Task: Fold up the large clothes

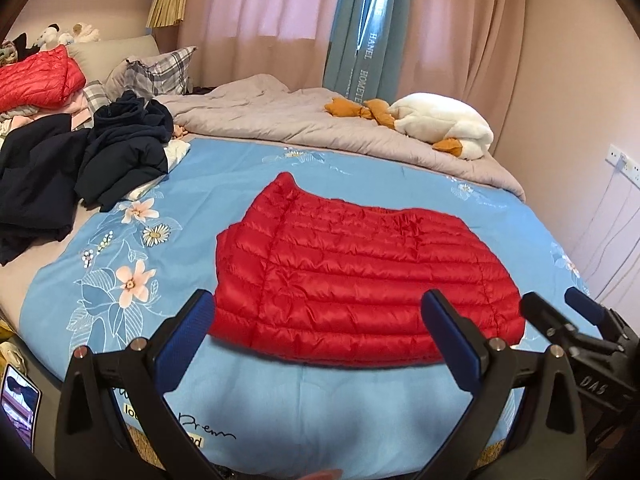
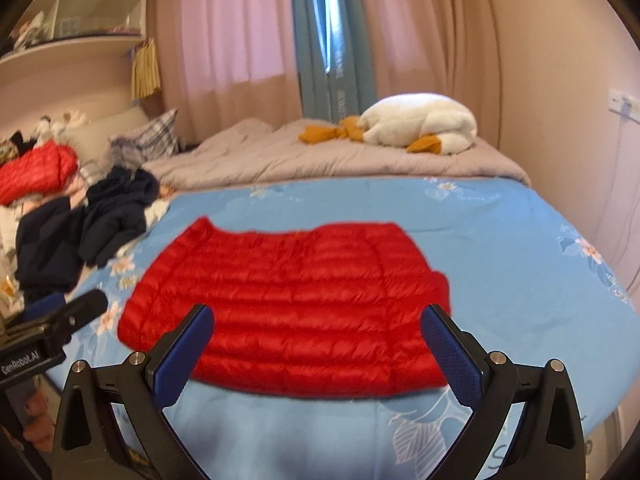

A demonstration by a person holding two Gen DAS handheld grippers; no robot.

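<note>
Because both hand-held grippers, left (image 1: 318,332) and right (image 2: 316,338), are wide open and hold nothing, the red puffy jacket (image 1: 360,276) just lies flat on the blue bed sheet (image 1: 248,168). It looks slippery, so it might slide out or puff open.

White plush goose (image 1: 444,124) on grey quilt (image 1: 280,120); plaid pillow (image 1: 160,70) by headboard; pink curtains (image 1: 260,8) behind.
</note>
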